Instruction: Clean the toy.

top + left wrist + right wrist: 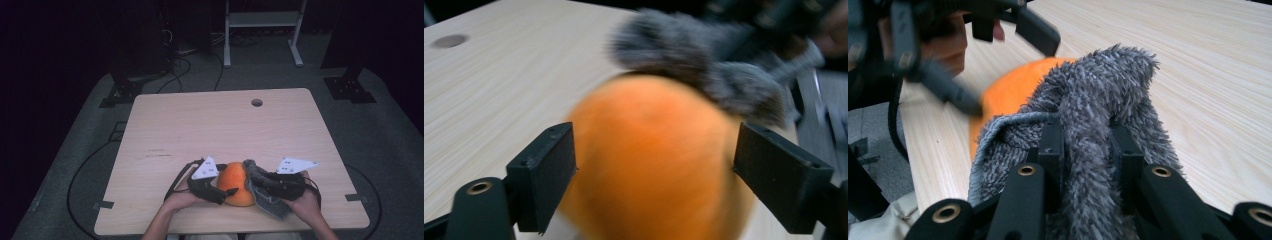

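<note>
I have the right claw (1083, 145) clamped on the grey cloth (1098, 95) draped against the orange ball (236, 184) at the counter's (210, 125) near edge, while my left claw (654, 175) brackets the ball, apart, to steady it for wiping.

In the left gripper view the orange ball (649, 165) is smeared by motion blur, its lower part cut off by the bottom edge. The grey cloth (694, 65) lying on top of the ball is blurred too, and the right gripper (784, 20) beyond the ball is a dark smudge. In the right gripper view the cloth (1098, 125) hides most of the ball (1013, 90); the left gripper (968, 60), above the ball, is blurred. In the high view the cloth (262, 190) covers the ball's right side.
</note>
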